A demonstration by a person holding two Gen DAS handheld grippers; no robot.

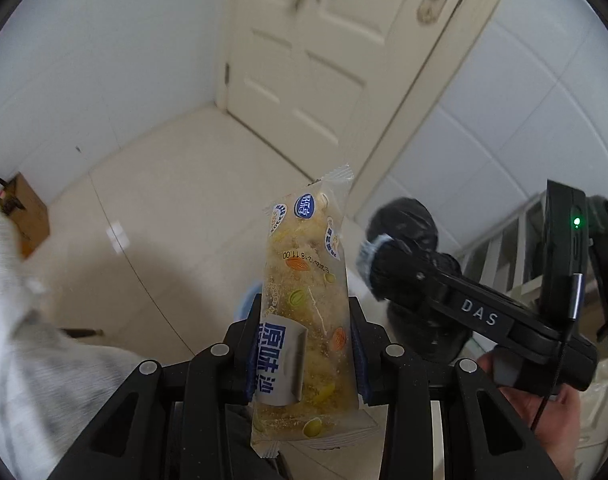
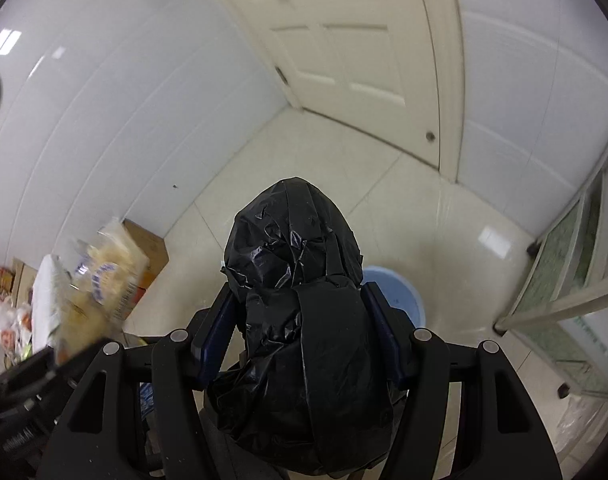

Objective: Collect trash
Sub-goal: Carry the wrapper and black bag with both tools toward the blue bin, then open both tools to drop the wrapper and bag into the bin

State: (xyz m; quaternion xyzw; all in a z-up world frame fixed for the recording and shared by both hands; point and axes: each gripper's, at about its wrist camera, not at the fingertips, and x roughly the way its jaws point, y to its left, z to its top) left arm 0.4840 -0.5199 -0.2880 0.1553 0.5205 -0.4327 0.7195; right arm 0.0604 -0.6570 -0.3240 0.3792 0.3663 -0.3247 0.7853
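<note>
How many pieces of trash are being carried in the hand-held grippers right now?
2. A clear snack wrapper is clamped in the left hand-held gripper, and a crumpled black plastic bag is clamped in the right hand-held gripper. Smaller scraps behind them could be hidden.

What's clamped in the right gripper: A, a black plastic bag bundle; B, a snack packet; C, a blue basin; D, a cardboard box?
A: the right gripper has its blue pads pressed against both sides of the crumpled black plastic bag bundle.
</note>
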